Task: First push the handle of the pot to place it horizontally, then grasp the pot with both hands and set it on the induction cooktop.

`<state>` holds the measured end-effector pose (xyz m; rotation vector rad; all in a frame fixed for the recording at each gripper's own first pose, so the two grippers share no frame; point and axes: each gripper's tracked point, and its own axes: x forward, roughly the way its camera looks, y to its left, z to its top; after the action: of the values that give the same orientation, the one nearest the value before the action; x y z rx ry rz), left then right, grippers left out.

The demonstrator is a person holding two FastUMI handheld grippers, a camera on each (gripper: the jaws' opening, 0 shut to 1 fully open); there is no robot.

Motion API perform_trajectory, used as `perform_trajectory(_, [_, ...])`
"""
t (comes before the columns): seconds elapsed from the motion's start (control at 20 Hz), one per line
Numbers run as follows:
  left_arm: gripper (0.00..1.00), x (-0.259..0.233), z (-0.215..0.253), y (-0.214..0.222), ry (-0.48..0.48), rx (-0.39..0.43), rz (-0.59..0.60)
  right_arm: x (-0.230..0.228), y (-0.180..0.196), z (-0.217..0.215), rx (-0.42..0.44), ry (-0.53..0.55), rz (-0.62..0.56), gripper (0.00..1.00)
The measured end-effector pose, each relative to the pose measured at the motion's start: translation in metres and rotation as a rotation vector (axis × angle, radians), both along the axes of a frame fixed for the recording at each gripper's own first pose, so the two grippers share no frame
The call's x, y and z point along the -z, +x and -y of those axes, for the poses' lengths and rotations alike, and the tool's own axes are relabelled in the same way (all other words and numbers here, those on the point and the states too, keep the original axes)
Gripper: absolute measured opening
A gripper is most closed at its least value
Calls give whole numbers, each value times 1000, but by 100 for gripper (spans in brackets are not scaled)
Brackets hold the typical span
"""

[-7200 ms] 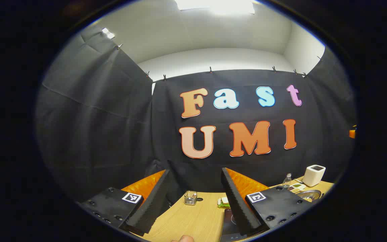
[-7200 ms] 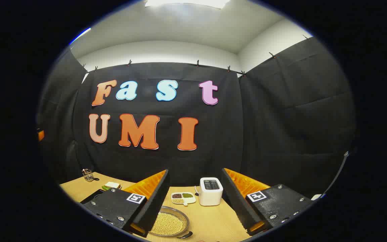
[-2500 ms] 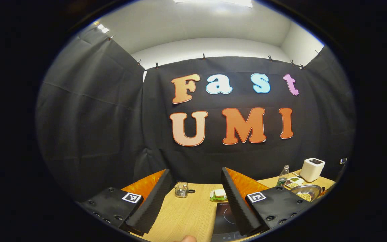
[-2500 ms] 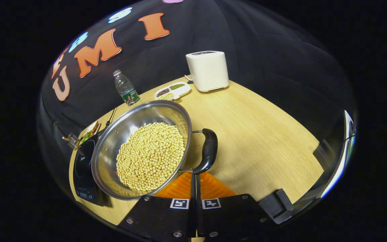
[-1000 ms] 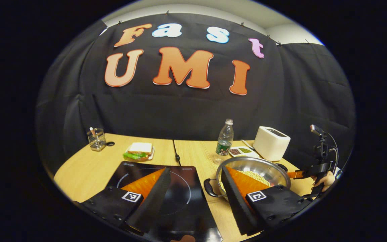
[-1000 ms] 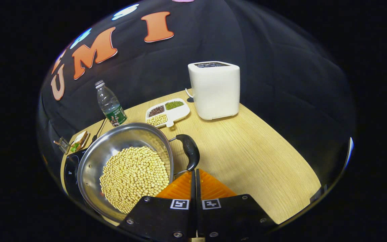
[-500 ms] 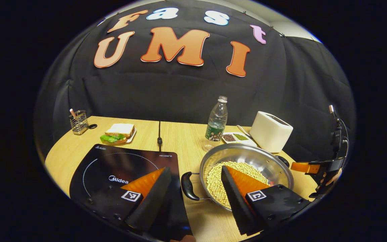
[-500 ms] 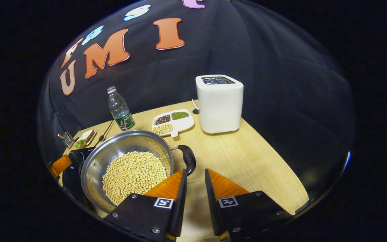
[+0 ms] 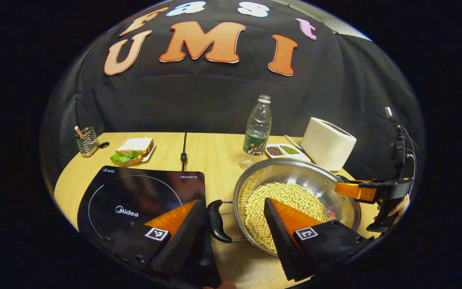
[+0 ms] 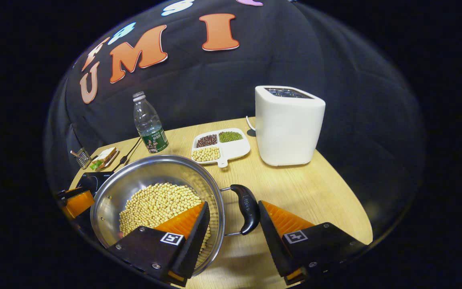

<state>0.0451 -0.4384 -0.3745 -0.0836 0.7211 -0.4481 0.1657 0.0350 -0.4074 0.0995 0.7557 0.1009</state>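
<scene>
Both grippers are seen spread apart, neither clamped on anything; the left gripper (image 9: pixel 231 224) is set astride the pot's left handle (image 9: pixel 215 220), which lies just inside its left finger, with the right finger over the soybeans (image 9: pixel 283 200); the right gripper (image 10: pixel 231 230) is set astride the right handle (image 10: pixel 246 208), its left finger reaching over the rim above the beans, its right finger just beside the handle's outer face.

The steel pot (image 10: pixel 114 192) is judged to rest on the wooden table (image 10: pixel 315 188), just right of the induction cooktop (image 9: pixel 134 196), not yet on it.

Risks noted: uneven closure could pinch rim instead of handle; the heavy bean load could tip the pot if one side is lifted first, spilling beans; the smooth curved handles may slip; the cooktop edge might be caught if the lift is low.
</scene>
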Motion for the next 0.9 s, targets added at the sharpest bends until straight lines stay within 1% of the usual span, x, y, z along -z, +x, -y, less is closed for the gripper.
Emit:
perform_trajectory(0.05, [99, 2, 1, 0, 3, 1, -6, 3, 2, 1, 6, -3, -4, 76])
perform_trajectory(0.1, [99, 4, 3, -1, 9, 1, -12, 3, 3, 0, -1, 0, -9, 74])
perform_trajectory(0.15, [98, 7, 3, 0, 19, 1, -16, 4, 4, -1, -13, 0, -6, 66])
perform_trajectory(0.2, [99, 10, 4, 1, 24, 2, -21, 6, 5, 1, -28, -6, -7, 60])
perform_trajectory(0.25, [99, 13, 4, 1, 32, 2, -31, 5, 4, 1, -34, -3, -10, 61])
perform_trajectory(0.35, [98, 19, 7, 1, 42, 3, -51, 4, 1, 1, -40, 16, -20, 57])
perform_trajectory(0.5, [99, 33, 16, 3, 47, 11, -86, 4, -1, 6, -44, 9, -20, 54])
perform_trajectory(0.55, [99, 36, 18, 4, 55, 13, -88, 4, -2, 7, -43, 10, -21, 51])
perform_trajectory(0.6, [98, 37, 16, 9, 79, 11, -78, 3, -2, 9, -40, 10, -21, 54])
perform_trajectory(0.65, [98, 42, 7, 8, 124, 2, -84, 3, -2, 12, -35, 9, -20, 54])
perform_trajectory(0.7, [86, 40, 4, 9, 130, -4, -92, 2, -4, 13, -33, 17, -24, 51])
perform_trajectory(0.75, [73, 43, 8, 14, 124, -7, -94, 4, -2, 12, -30, 23, -26, 53])
perform_trajectory(0.8, [61, 46, 10, 8, 132, -10, -129, 2, -3, 12, -30, 20, -24, 52])
perform_trajectory(0.85, [60, 46, 9, 11, 133, -11, -126, 3, -2, 13, -26, 19, -20, 50])
perform_trajectory(0.9, [59, 47, 11, 8, 129, -10, -151, 1, -4, 15, -17, 29, -22, 49])
